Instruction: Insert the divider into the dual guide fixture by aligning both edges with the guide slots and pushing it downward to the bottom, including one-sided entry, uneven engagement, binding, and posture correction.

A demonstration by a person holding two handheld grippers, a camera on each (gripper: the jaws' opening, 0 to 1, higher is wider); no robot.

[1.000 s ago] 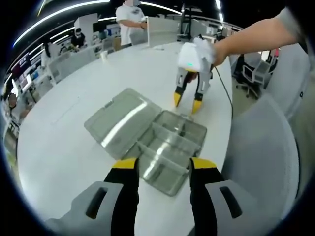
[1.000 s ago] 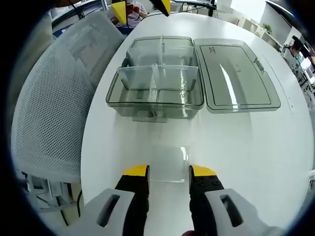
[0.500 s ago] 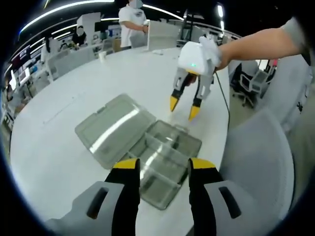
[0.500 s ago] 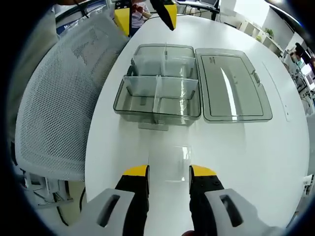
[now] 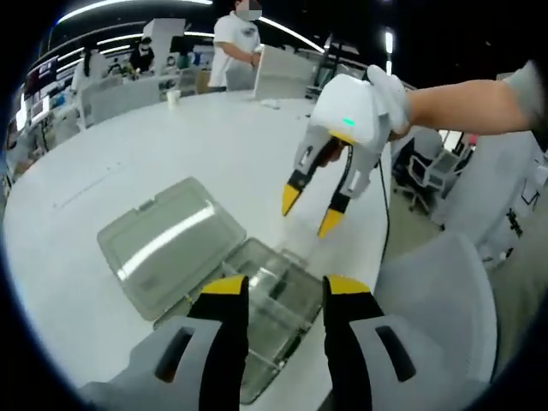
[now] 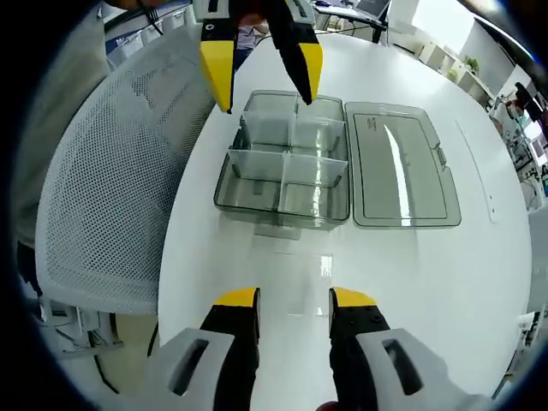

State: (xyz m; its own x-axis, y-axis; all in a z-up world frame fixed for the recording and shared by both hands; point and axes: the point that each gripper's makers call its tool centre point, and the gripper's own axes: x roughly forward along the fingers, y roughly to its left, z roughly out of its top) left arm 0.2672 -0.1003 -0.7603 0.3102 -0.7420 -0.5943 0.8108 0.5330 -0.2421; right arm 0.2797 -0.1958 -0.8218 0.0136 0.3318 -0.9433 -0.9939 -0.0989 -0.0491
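Near the desk's curved edge, beside a grey mesh-backed office chair (image 6: 103,197), sits a clear smoky-grey plastic compartment box (image 6: 287,163) with its hinged lid (image 6: 398,167) laid flat open on the white desk (image 6: 411,282). From the right gripper view, thin clear partitions stand upright inside the box and split it into several compartments; whether any of them is the loose divider cannot be told, and no sheet is seen between either pair of tongs. The right gripper (image 6: 293,300), black with yellow tips, hangs above bare desk on the near side of the box, well apart from it, its jaws spread with nothing between them. The left gripper (image 6: 261,64) comes in from the top of that view, over the far end of the box near the chair, yellow tips parted and empty. In the left gripper view the same left gripper (image 5: 276,289) has its spread jaws over the box (image 5: 265,295), with the lid (image 5: 167,248) lying beside toward the desk's middle, while the right gripper (image 5: 310,210), white-bodied and held by a gloved hand (image 5: 390,90), hovers above the box's far end, tips apart. Beyond the desk's far edge a person in a white shirt (image 5: 233,51) stands.
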